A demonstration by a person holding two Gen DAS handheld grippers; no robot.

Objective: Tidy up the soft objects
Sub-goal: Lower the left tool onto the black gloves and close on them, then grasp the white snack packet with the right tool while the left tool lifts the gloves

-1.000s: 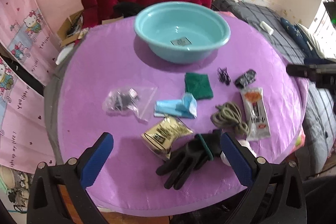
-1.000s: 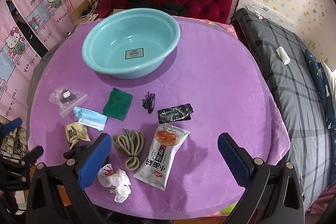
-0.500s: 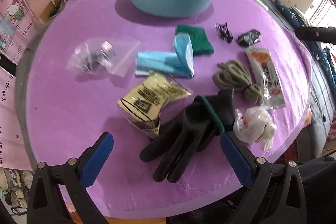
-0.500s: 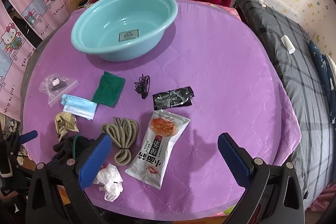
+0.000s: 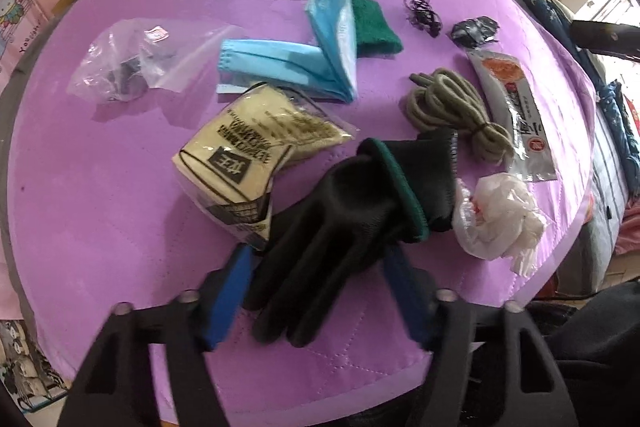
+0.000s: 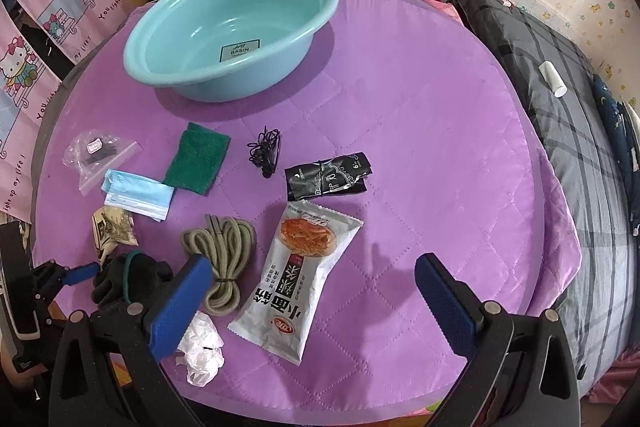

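Note:
A pair of black gloves (image 5: pixel 344 223) with a green cuff lies at the near edge of the purple table (image 5: pixel 100 187). My left gripper (image 5: pixel 320 287) has its blue jaws narrowed around the gloves' fingers, touching them on both sides. The gloves also show in the right wrist view (image 6: pixel 128 277). A teal basin (image 6: pixel 236 27) stands empty at the back of the table. My right gripper (image 6: pixel 312 299) is open and empty above the snack packet (image 6: pixel 300 279).
On the table lie a blue face mask (image 5: pixel 292 55), a green cloth (image 5: pixel 374 31), a grey cord coil (image 5: pixel 452 107), a crumpled white bag (image 5: pixel 500 223), a yellow packet (image 5: pixel 248 155), a clear zip bag (image 5: pixel 128 63), a black packet (image 6: pixel 328 175) and black hair ties (image 6: pixel 266 151).
My left gripper has moved forward and down onto the gloves and its jaws have closed in around them. My right gripper has shifted slightly and stays open.

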